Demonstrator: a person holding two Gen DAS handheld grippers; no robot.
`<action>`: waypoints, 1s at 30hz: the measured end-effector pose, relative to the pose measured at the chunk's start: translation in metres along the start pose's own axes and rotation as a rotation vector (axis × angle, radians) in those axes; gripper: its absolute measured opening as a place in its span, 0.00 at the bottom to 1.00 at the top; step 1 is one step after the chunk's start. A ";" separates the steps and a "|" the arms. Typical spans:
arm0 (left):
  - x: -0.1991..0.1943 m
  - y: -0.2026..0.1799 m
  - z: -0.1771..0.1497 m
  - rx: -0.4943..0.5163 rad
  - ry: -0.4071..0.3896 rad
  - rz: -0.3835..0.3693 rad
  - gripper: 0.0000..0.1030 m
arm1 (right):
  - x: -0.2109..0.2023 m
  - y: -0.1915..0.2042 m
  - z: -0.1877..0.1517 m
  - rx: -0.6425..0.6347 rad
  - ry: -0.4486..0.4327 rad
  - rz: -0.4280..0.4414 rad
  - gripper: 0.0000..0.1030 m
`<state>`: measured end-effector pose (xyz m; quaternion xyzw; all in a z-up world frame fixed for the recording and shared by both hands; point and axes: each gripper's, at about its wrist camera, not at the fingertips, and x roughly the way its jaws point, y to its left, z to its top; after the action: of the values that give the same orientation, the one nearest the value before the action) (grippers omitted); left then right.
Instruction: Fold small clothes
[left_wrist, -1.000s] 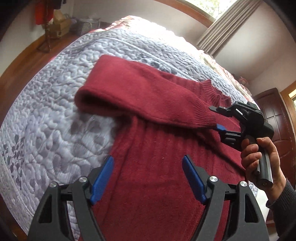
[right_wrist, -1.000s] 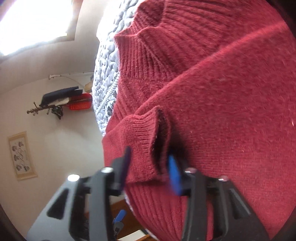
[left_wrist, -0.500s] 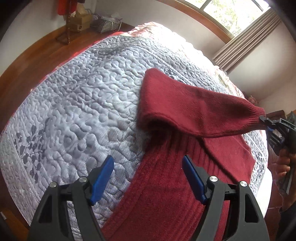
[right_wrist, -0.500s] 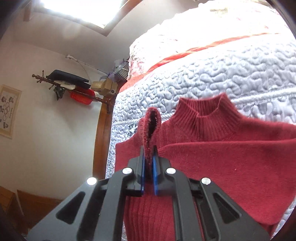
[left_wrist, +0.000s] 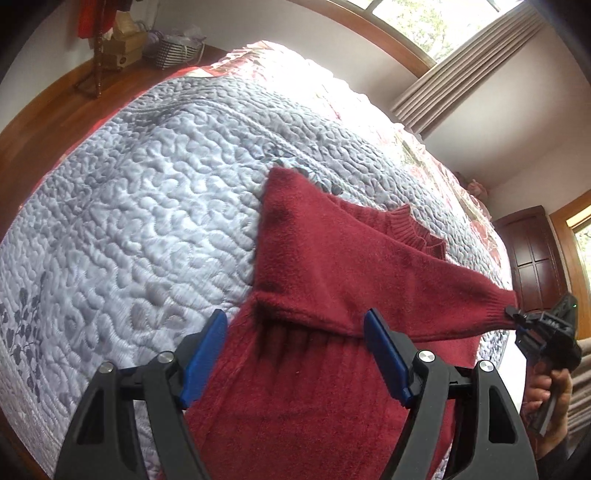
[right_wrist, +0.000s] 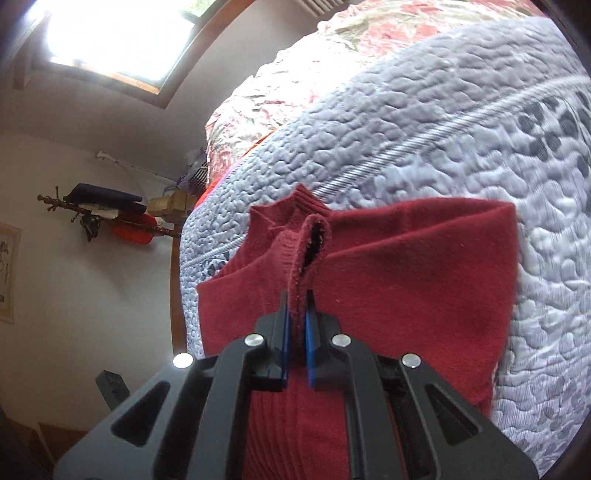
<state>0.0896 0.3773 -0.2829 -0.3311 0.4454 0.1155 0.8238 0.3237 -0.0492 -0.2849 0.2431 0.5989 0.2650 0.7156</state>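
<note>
Currently the right tongs (right_wrist: 298, 314) are pinching the ribbed cuff (right_wrist: 308, 251) of the red sweater (left_wrist: 332, 398), holding the sleeve (left_wrist: 369, 273) stretched across the sweater's body. Sweater is lying flat on the bed's grey quilted bedspread (left_wrist: 140, 206), collar (left_wrist: 413, 225) pointing toward the far side. Left tongs (left_wrist: 295, 354) are hovering spread wide over the sweater's lower body, gripping nothing. A hand (left_wrist: 550, 402) is holding the right tongs' handle at the bed's edge.

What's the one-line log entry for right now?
step: sleeve fold | right gripper: shut on sleeve cuff | left gripper: open over red sweater | surface: quilt
</note>
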 end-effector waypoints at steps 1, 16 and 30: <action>0.005 -0.004 0.004 0.002 0.005 -0.020 0.74 | -0.001 -0.010 -0.004 0.016 -0.002 -0.006 0.06; 0.089 -0.015 0.028 -0.002 0.179 -0.113 0.75 | 0.025 -0.103 -0.027 0.187 0.023 -0.066 0.27; 0.082 -0.004 0.058 -0.137 0.132 -0.242 0.75 | 0.008 -0.070 0.001 0.006 -0.021 -0.094 0.06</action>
<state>0.1767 0.4032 -0.3258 -0.4445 0.4467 0.0236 0.7761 0.3326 -0.0958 -0.3377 0.2193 0.6029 0.2266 0.7328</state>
